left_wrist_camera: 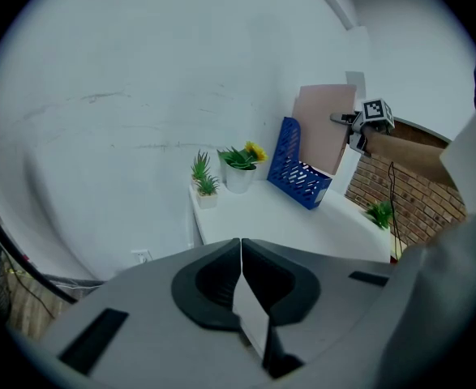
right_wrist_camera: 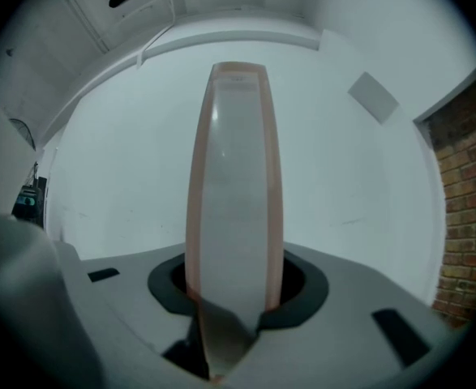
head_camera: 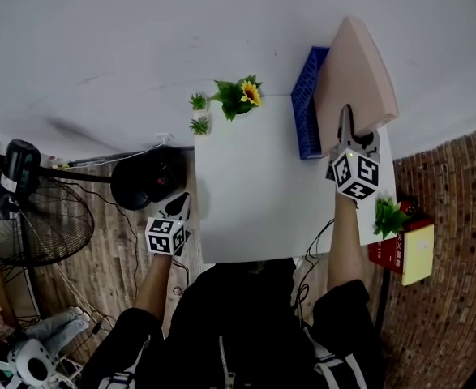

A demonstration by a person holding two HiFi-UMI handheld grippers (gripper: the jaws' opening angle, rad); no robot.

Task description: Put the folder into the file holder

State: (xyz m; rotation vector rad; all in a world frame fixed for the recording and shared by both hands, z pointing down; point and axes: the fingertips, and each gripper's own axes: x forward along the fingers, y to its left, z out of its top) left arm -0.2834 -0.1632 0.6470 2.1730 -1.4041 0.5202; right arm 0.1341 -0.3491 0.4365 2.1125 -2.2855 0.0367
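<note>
A pink folder (head_camera: 355, 75) is held upright over the table's far right corner, with my right gripper (head_camera: 347, 120) shut on its near edge. In the right gripper view the folder (right_wrist_camera: 236, 185) rises edge-on from between the jaws of the right gripper (right_wrist_camera: 236, 290). The blue perforated file holder (head_camera: 306, 112) stands just left of it on the white table (head_camera: 254, 201). From the left gripper view the folder (left_wrist_camera: 325, 128) stands behind the file holder (left_wrist_camera: 302, 173); I cannot tell if its lower edge is inside. My left gripper (head_camera: 181, 203) is shut and empty, off the table's left edge.
A potted sunflower (head_camera: 239, 96) and two small green plants (head_camera: 199, 112) stand at the table's far left corner. A black round object (head_camera: 148, 177) and a fan (head_camera: 35, 217) sit on the floor to the left. A red book (head_camera: 404, 250) and another plant (head_camera: 389, 215) lie to the right.
</note>
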